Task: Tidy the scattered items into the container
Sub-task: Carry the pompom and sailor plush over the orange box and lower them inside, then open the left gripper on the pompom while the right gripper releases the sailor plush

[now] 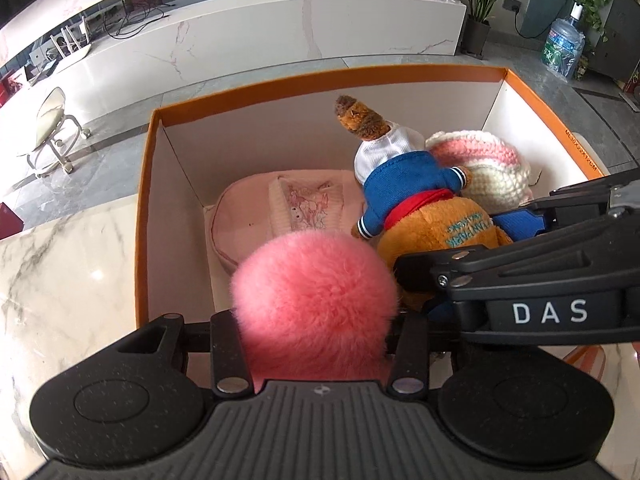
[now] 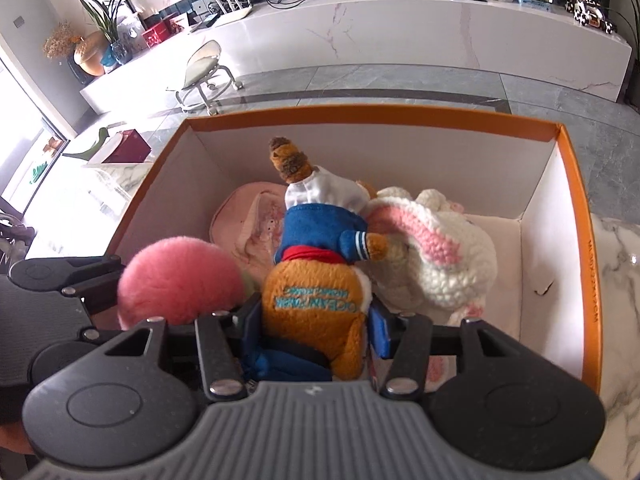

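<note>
An orange-rimmed cardboard box (image 1: 144, 184) (image 2: 576, 200) with white inner walls stands on the marble table. My left gripper (image 1: 316, 332) is shut on a fluffy pink pompom (image 1: 314, 300) (image 2: 180, 280), held over the box's near edge. My right gripper (image 2: 316, 328) (image 1: 520, 240) is shut on a brown plush toy (image 2: 316, 300) (image 1: 436, 228) in a blue and white outfit, held head-down inside the box. A pink pouch (image 1: 280, 208) (image 2: 248, 220) and a cream and pink crocheted toy (image 1: 488, 168) (image 2: 448, 256) lie in the box.
The marble tabletop (image 1: 68, 280) (image 2: 620, 264) surrounds the box. Beyond it are a grey tiled floor, a white stool (image 1: 52, 128) (image 2: 204, 76), a long white marble counter (image 1: 280, 28), potted plants and a water bottle (image 1: 564, 48).
</note>
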Demonstrator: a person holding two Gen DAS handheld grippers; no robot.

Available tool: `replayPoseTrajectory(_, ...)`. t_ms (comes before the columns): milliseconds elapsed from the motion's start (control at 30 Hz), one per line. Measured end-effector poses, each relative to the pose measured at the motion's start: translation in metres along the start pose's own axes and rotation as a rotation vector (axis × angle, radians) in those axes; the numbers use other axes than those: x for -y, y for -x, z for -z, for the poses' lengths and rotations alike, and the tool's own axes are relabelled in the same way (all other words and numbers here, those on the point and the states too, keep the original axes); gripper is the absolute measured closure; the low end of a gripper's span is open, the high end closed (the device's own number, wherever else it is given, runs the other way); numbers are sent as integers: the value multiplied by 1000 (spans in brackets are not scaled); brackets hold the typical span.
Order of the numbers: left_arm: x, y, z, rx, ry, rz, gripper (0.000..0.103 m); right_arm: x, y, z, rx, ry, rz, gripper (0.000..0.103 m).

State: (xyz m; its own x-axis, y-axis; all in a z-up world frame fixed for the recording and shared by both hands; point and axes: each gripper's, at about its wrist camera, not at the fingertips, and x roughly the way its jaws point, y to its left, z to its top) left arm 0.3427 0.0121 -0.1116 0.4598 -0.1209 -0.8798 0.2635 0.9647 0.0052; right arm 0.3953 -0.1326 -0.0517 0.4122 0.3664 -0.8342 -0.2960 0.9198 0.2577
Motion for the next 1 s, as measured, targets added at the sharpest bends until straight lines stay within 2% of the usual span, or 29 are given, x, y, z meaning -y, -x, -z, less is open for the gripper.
replayPoseTrajectory(200,1,-4,0,-37,-13,-11,51,12,-19,1,-69,-58,-26,47)
replayPoseTrajectory(400,8,-7,-3,-70,-15,-35,45,11,-21,4,-78,-58,-1,44)
replayPoseTrajectory(533,10,-7,-2,-66,-15,-35,41,10,-21,4,-80,-52,16,42)
replayPoseTrajectory(667,14,-5,0,-52,-15,-24,31,11,-19,5,-63,-66,31,32)
replayPoseTrajectory(833,15,1,1,-33,-9,-19,31,10,-14,7,-56,-69,45,30)
replayPoseTrajectory(933,15,9,1,-13,-6,-15,31,10,-7,7,-35,-74,52,21)
replayPoseTrajectory(1000,15,19,1,11,-3,-23,31,9,0,6,-16,-73,51,21)
